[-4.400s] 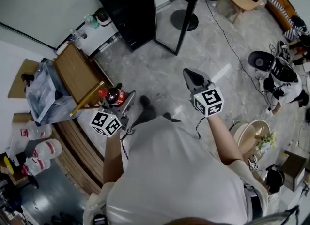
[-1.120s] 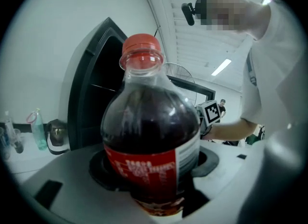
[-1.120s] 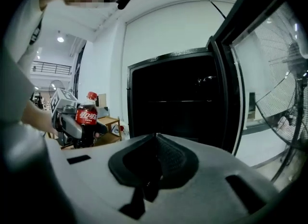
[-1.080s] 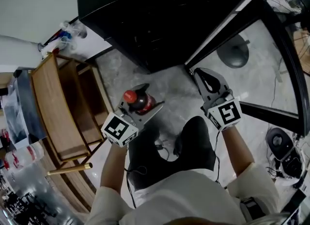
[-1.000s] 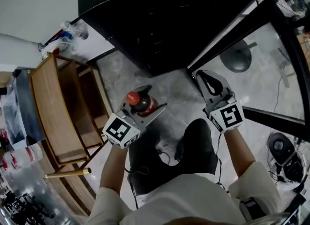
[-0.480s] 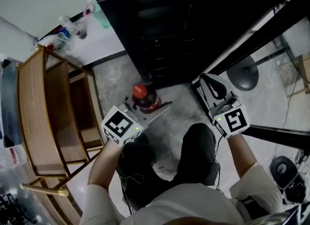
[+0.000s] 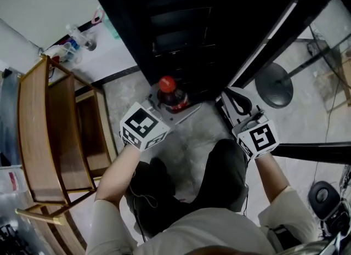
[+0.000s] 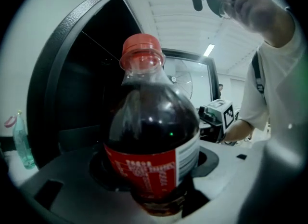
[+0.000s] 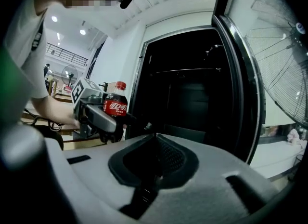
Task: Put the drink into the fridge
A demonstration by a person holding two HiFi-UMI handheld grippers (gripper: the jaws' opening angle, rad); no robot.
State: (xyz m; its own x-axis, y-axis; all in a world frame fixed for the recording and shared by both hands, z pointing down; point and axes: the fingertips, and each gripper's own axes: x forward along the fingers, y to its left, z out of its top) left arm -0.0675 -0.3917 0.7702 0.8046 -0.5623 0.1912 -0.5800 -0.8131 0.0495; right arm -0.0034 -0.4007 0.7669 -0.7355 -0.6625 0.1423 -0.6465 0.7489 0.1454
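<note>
Grey stone floor [image 7: 189,136], open black fridge [image 7: 181,34]: a cola bottle [image 7: 170,92] waits at its mouth.
The left gripper [image 7: 171,107] clasps the upright bottle low on its body; the right gripper [image 9: 155,143] is closed, empty. Shelves are barely visible in the dim interior, so the bottle should enter level and slowly.

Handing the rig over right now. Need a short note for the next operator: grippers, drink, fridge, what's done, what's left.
Left hand-held gripper: shut on the cola bottle, which is upright with its red cap on top, just outside the fridge opening.
Right hand-held gripper: shut, empty, low beside the door.
Done: the bottle is in hand at the fridge and the door is open.
Left: set the bottle on a shelf inside, release it, and probably close the door.
</note>
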